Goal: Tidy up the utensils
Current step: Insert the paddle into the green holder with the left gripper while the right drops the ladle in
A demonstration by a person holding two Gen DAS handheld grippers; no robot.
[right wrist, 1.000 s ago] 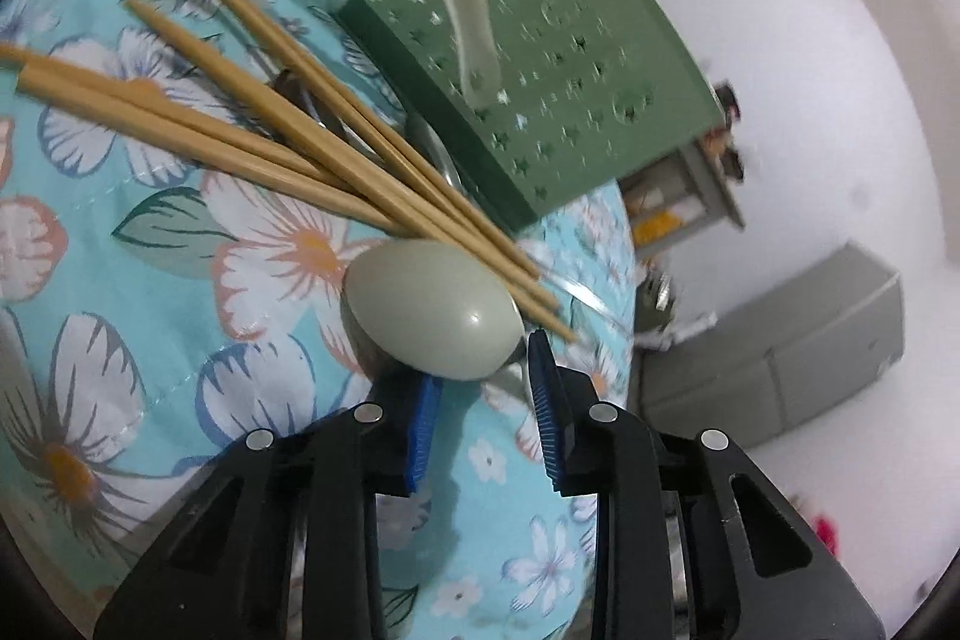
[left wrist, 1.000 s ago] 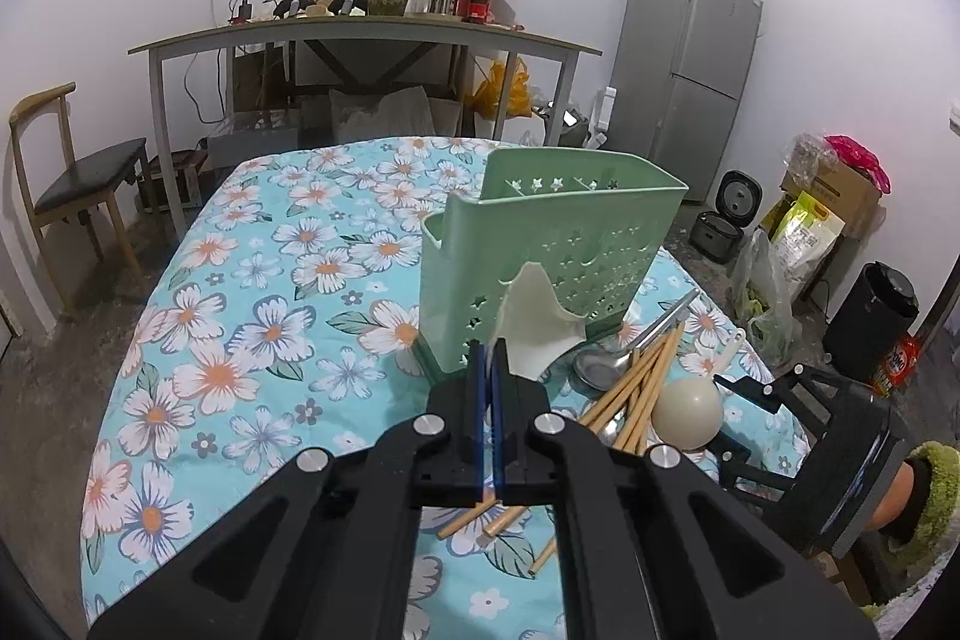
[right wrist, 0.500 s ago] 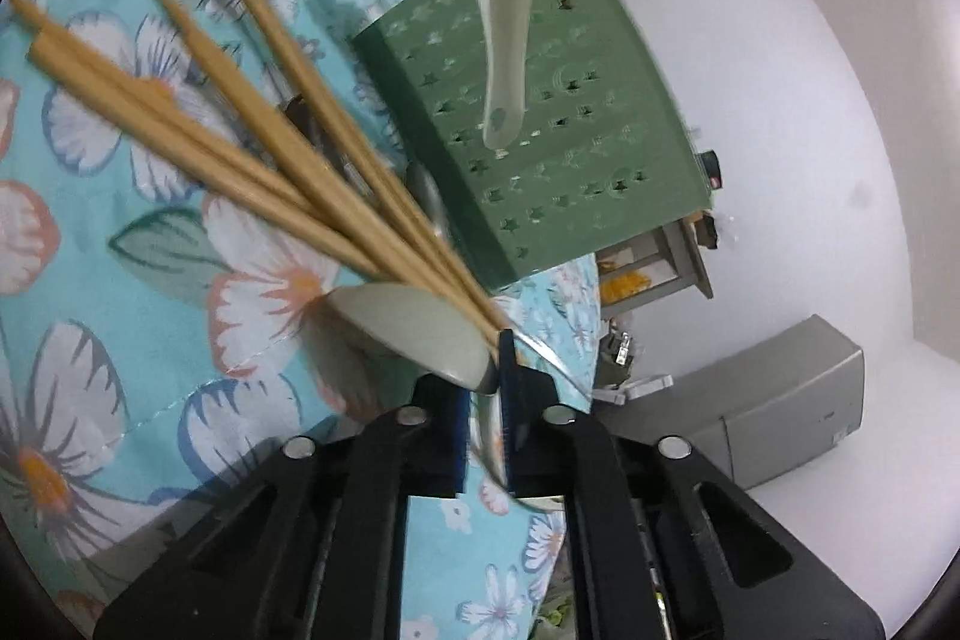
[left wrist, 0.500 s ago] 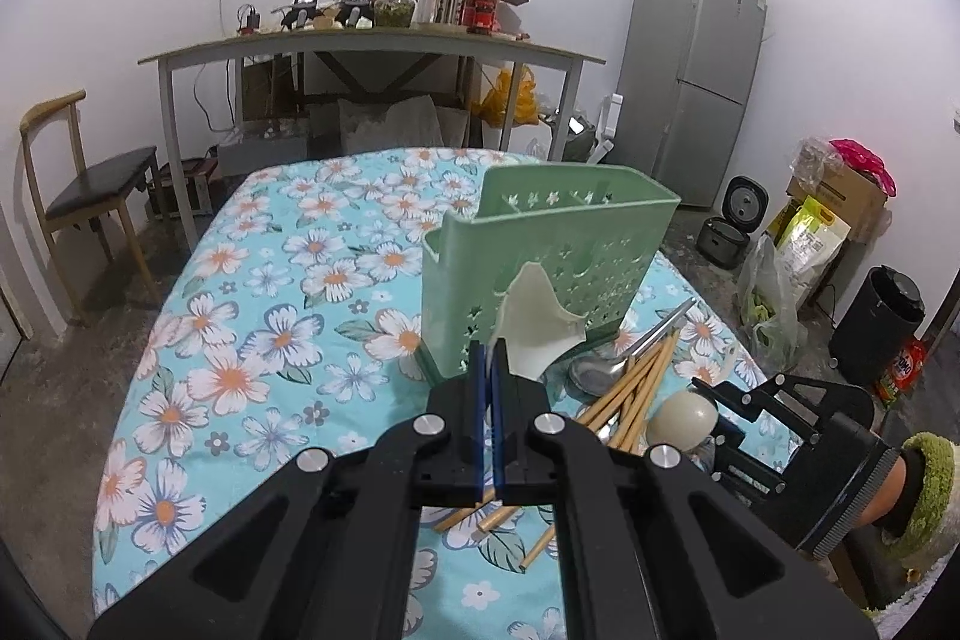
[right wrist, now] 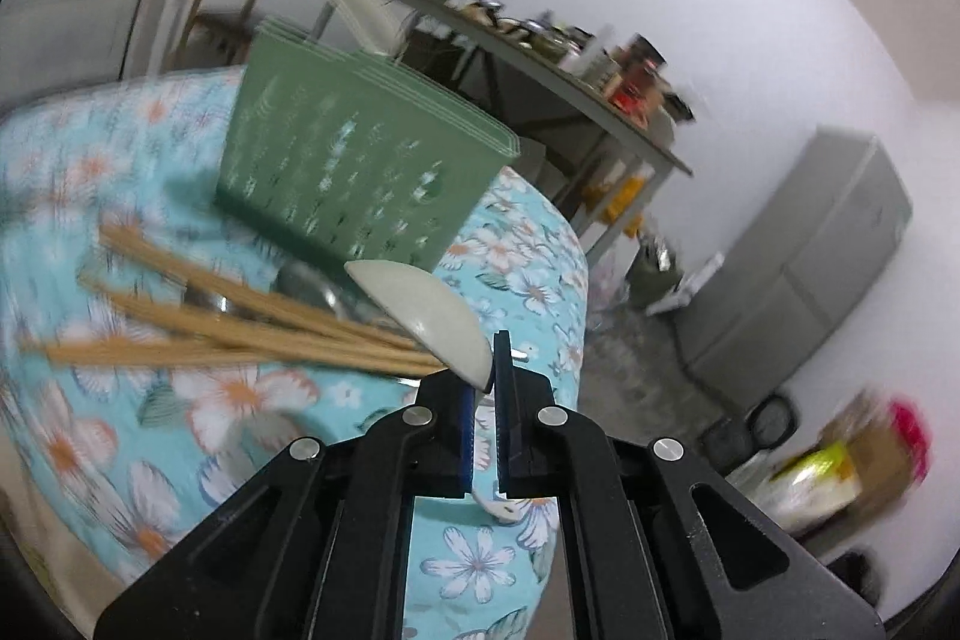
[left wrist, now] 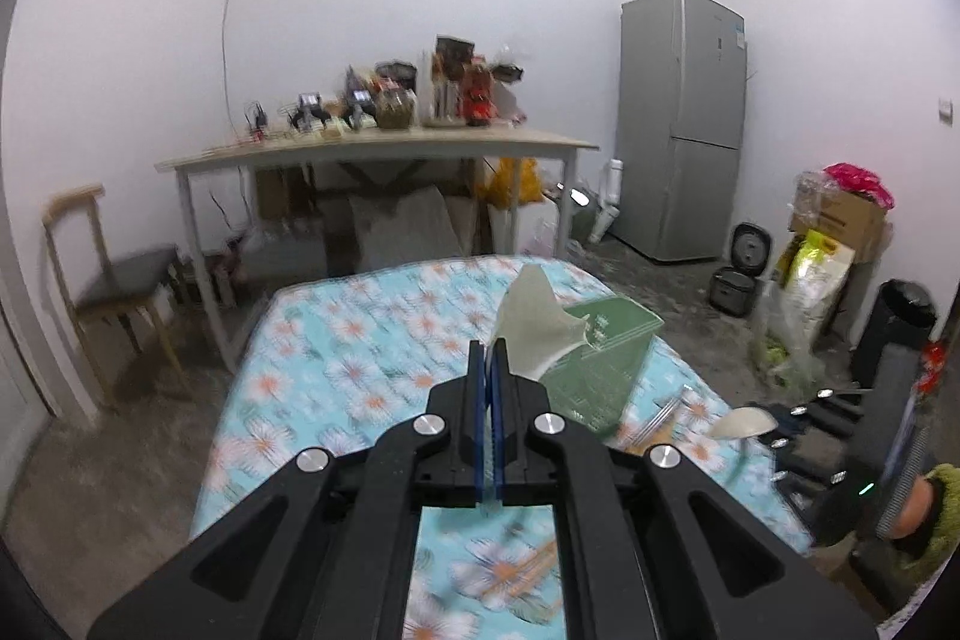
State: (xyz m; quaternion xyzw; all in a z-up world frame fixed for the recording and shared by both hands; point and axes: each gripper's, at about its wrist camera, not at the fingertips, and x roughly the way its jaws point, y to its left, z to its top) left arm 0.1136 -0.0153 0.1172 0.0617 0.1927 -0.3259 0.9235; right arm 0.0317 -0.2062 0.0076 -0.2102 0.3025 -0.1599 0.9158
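Both grippers loaded, frames motion-blurred. Left gripper (left wrist: 487,358) clamped shut on one white ceramic spoon (left wrist: 536,334), bowl sticking up past the fingertips, in front of the green utensil caddy (left wrist: 606,364). Right gripper (right wrist: 487,382) closed on the handle of a second white spoon (right wrist: 420,307), bowl cantilevered forward over the wooden chopsticks (right wrist: 240,328) and a metal spoon (right wrist: 306,283), all lying on the floral tabletop (right wrist: 90,436) just beside the caddy. Handle tip pokes out below the right fingers. Risks: both grips narrow, on glazed ceramic, so likely slip or rotation under a fast swing; drop onto the tabletop or off the near edge could chip it. Caddy light and perforated, probably tips or slides if a spoon bowl catches the rim on entry. Both spoons headed for the same caddy, so possible collision between grippers. Chopsticks loose, could roll if brushed.
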